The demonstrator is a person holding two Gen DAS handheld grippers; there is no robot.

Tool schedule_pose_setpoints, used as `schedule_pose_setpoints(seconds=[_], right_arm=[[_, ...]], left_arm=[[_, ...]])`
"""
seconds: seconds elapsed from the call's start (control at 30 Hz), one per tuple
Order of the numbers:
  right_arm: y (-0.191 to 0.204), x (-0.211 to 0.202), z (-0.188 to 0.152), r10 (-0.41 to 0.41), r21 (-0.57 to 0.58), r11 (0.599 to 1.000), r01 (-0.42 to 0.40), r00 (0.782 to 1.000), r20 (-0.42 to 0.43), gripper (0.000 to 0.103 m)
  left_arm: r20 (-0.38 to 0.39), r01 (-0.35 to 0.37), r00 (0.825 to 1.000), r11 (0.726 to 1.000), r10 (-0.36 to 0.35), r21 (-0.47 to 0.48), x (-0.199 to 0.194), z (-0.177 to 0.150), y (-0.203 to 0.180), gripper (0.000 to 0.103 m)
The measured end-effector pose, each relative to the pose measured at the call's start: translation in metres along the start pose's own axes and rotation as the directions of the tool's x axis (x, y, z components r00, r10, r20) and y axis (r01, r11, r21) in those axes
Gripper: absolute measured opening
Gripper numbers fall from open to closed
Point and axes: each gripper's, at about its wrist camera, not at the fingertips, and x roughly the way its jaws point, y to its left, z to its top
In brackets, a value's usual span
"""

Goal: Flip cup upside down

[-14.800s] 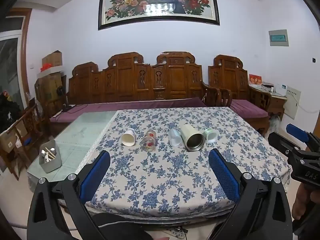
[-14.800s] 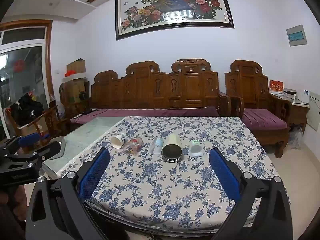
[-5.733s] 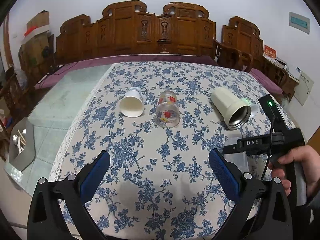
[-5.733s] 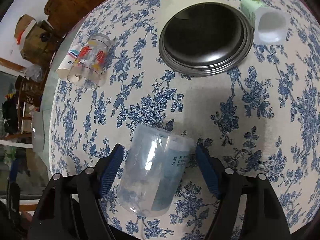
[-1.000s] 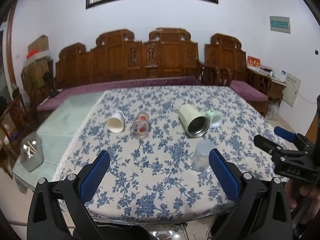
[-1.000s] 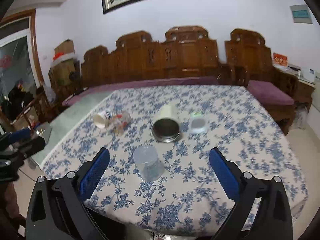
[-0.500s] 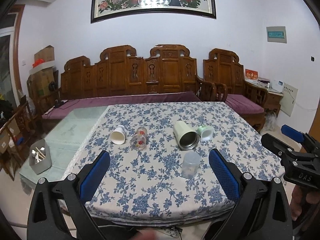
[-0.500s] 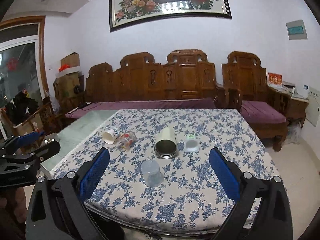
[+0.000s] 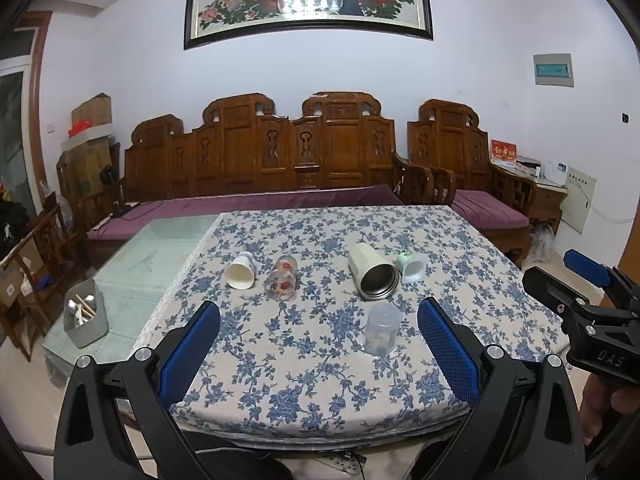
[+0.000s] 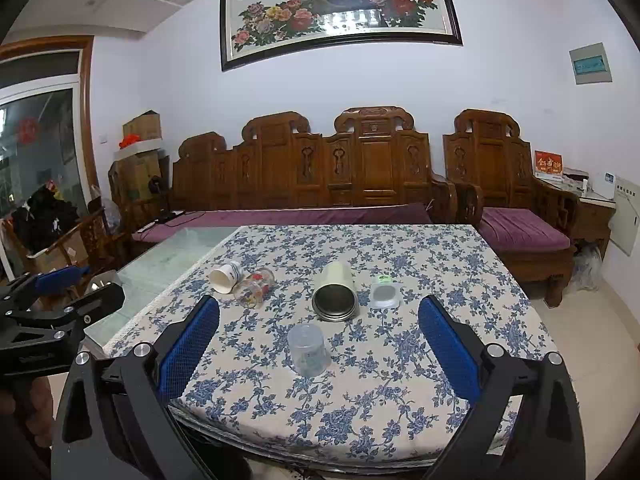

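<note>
Pulled back from the table since half a second ago, both views wider. Left gripper [image 9: 318,344] and right gripper [image 10: 318,344] both hanging spread wide, gripping nothing, off the near table edge. Clear plastic cup [image 10: 307,350] standing mouth-down on the floral tablecloth [image 10: 400,380], apart from both. Lying on their sides behind it: steel tumbler [image 10: 337,292], small green-white cup [image 10: 384,291], printed glass [image 10: 254,286], paper cup [image 10: 226,276].

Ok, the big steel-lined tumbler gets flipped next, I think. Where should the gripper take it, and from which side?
Grip the tumbler across its cream body, behind the metal rim, coming from above. It lies on its side, mouth towards the cameras, so its round flanks are free, though the small green-and-white cup sits close beside it.
</note>
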Motion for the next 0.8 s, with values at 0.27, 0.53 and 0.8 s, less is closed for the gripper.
schedule_pose_setpoints(seconds=[0.27, 0.53, 0.8], right_arm=[[0.0000, 0.0015, 0.0002, -0.003, 0.003, 1.000, 0.003, 1.000, 0.000, 0.100], [0.0001, 0.0017, -0.0007, -0.003, 0.002, 1.000, 0.003, 1.000, 0.000, 0.100], [0.0001, 0.0016, -0.0008, -0.005, 0.005, 1.000, 0.005, 1.000, 0.001, 0.100]], left_arm=[[0.011, -0.004, 1.000, 1.000, 0.004, 0.003, -0.0047, 0.0007, -0.0014, 0.095], [0.015, -0.004, 1.000, 1.000, 0.004, 0.002, -0.0061, 0.0014, -0.0013, 0.095], [0.015, -0.003, 1.000, 1.000, 0.003, 0.001, -0.0064, 0.0017, -0.0014, 0.095]])
